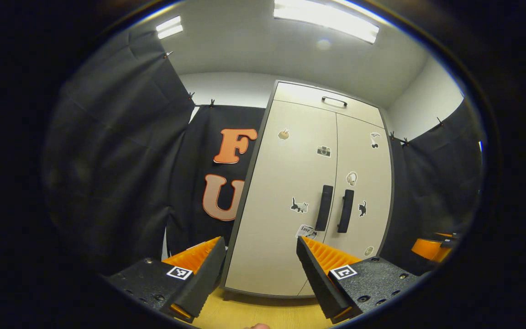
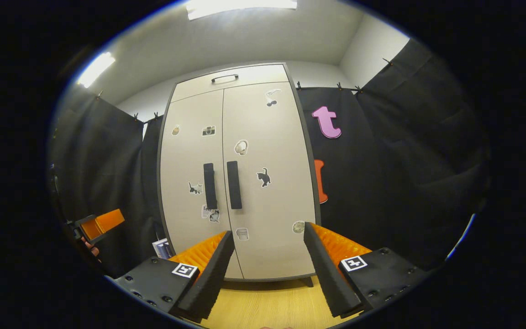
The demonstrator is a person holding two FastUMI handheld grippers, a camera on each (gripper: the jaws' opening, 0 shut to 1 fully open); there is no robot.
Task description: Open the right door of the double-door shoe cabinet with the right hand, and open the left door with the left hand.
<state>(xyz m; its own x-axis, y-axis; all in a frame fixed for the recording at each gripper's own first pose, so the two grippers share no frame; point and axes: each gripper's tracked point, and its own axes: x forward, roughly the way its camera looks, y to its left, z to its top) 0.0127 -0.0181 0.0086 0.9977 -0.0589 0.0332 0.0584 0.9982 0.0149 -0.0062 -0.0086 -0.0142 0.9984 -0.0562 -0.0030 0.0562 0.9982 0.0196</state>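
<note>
We stand before the closed shoe cabinet (image 2: pixel 238 173), both hand-held grippers, right (image 2: pixel 265 253) and left (image 1: pixel 260 258), spread wide and empty, well apart from it. Its stiff doors probably swing lightly; we should grip the right handle (image 2: pixel 234 184) and left handle (image 1: pixel 323 207).

Black cloth walls (image 1: pixel 121 151), white ceiling, strip lights (image 1: pixel 327 20), wooden floor (image 2: pixel 267 304).
</note>
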